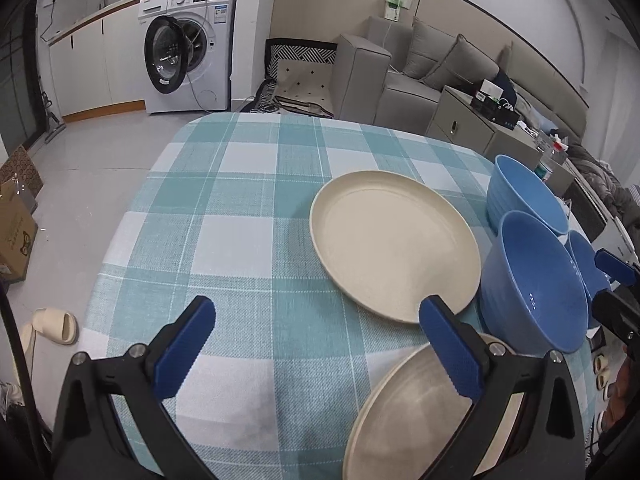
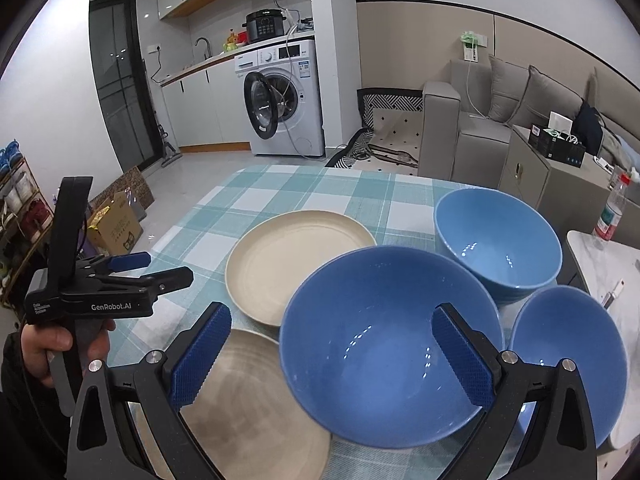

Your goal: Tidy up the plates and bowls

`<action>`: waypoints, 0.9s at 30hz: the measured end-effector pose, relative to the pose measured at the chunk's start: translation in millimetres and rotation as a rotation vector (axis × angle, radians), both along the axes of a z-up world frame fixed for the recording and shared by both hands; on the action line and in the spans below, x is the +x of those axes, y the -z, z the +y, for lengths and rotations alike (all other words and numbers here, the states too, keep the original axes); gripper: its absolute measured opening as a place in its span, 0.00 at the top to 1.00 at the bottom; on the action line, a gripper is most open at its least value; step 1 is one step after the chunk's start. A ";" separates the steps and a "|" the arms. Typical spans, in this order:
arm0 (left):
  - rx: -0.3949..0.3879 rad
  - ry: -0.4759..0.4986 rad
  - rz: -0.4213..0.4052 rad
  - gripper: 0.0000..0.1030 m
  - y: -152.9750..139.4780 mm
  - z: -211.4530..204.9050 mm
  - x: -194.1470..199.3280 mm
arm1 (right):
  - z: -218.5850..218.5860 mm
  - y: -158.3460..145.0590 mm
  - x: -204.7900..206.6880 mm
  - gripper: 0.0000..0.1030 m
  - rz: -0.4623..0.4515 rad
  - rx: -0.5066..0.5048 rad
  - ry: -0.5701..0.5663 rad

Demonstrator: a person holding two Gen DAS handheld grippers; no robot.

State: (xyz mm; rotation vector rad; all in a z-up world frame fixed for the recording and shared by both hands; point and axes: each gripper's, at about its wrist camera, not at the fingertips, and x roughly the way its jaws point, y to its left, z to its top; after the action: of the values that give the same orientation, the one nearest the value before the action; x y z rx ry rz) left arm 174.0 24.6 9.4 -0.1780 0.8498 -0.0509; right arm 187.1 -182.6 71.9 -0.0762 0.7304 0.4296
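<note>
Two cream plates lie on the checked tablecloth: a far plate [image 1: 394, 246] [image 2: 296, 264] and a near plate [image 1: 416, 416] [image 2: 256, 400]. Three blue bowls stand upright to their right: a middle bowl [image 1: 532, 280] [image 2: 388, 344], a far bowl [image 1: 524, 196] [image 2: 496, 240] and a smaller bowl [image 1: 588, 264] [image 2: 568, 352]. My left gripper [image 1: 320, 350] [image 2: 120, 280] is open above bare cloth, its right finger over the near plate's rim. My right gripper [image 2: 332, 360] [image 1: 616, 280] is open, one finger over the middle bowl's inside, the other outside its left rim.
The table [image 1: 240, 200] ends at the far and left sides, with floor beyond. A washing machine [image 2: 284, 100] and sofa [image 2: 520, 112] stand behind. Cardboard boxes [image 2: 116, 224] and slippers [image 1: 56, 326] sit on the floor at left. A white side table [image 2: 616, 280] with a bottle [image 2: 612, 208] is on the right.
</note>
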 end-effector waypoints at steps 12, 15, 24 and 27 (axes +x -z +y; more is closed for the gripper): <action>0.047 0.094 0.016 0.01 -3.8 -3.7 23.0 | -7.7 -0.6 18.5 0.01 0.014 0.024 0.091; 0.036 0.087 0.022 0.01 -0.7 -2.1 27.1 | -11.3 2.3 23.0 0.01 0.019 0.020 0.096; 0.008 0.043 0.086 0.02 22.3 -5.6 49.0 | -21.7 7.3 33.8 0.01 0.037 0.007 0.088; 0.042 0.048 0.111 0.08 29.2 -9.3 55.2 | -19.4 12.2 33.4 0.01 0.052 0.012 0.081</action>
State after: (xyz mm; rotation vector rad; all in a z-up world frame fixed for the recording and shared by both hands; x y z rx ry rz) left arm 229.3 15.3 -19.9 -0.1218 0.9653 -0.0688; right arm 220.5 -202.0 59.6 -0.0239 0.7790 0.3602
